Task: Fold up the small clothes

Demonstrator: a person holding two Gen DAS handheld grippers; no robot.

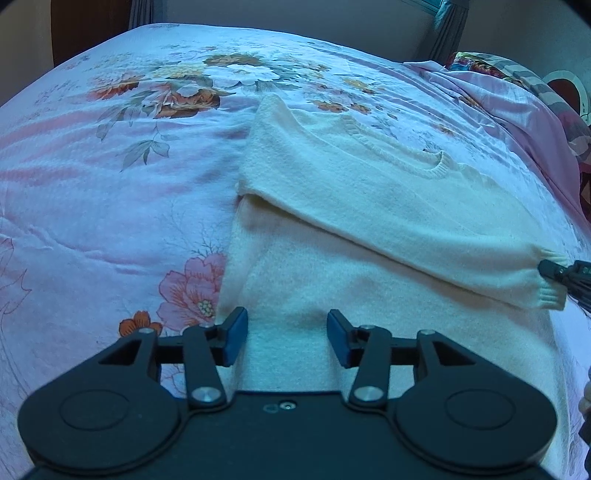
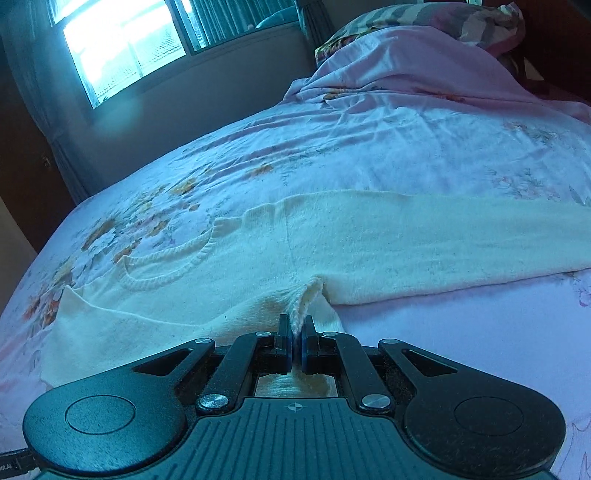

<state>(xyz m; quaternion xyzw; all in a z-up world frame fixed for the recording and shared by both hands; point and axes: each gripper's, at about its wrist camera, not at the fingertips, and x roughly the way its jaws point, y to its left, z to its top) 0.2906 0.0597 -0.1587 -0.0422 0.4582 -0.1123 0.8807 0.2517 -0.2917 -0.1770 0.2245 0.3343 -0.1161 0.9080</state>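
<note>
Lying flat: cream sweater (image 1: 369, 206), sleeve folded across; right hand-held gripper (image 2: 295, 332) pinching, seemingly, cuff; left hand-held gripper (image 1: 286, 332) parted, empty.

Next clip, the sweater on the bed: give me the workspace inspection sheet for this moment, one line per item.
Surface: bed with a pink floral sheet, lightly wrinkled.
Job's things: cream sweater lying flat, one sleeve folded across the body, its ribbed cuff toward the right tool.
Clutter: bunched pink bedding and a patterned pillow at the bed's far end.
Tools: left tool open, above the sweater's lower body, nothing between its pads; right tool shut on a pinch of sweater knit.
Cables: nothing seen.
Surroundings: bright window with curtains, plain wall below it.
</note>
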